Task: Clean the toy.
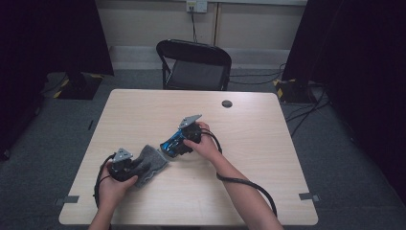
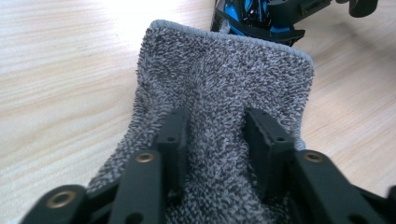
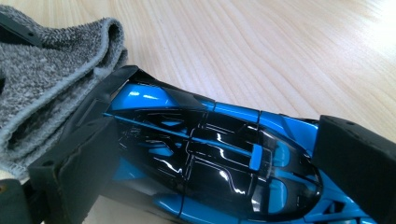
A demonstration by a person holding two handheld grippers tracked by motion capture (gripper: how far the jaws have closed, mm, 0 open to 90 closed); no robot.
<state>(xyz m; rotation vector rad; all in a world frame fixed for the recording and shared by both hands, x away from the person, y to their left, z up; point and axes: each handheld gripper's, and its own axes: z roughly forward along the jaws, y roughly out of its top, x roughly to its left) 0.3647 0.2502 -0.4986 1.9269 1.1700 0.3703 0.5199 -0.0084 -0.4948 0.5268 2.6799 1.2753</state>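
Carefully, I steadied the toy car in my right gripper, pinched sideways, while my left gripper, jaws spread astride the grey cloth, needed a firmer bite before wiping toward one o'clock.

The high view is dim, its corners near black; glare whitens the table at twelve o'clock in the left gripper view; highlights glint on the toy car; nearest jaws blur.

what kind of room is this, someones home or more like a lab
More like a lab or recording studio, probably. A bare wooden table stands on grey carpet, flanked by dark curtains. Cables trail over the floor to taped stand bases, and a folding chair sits behind.
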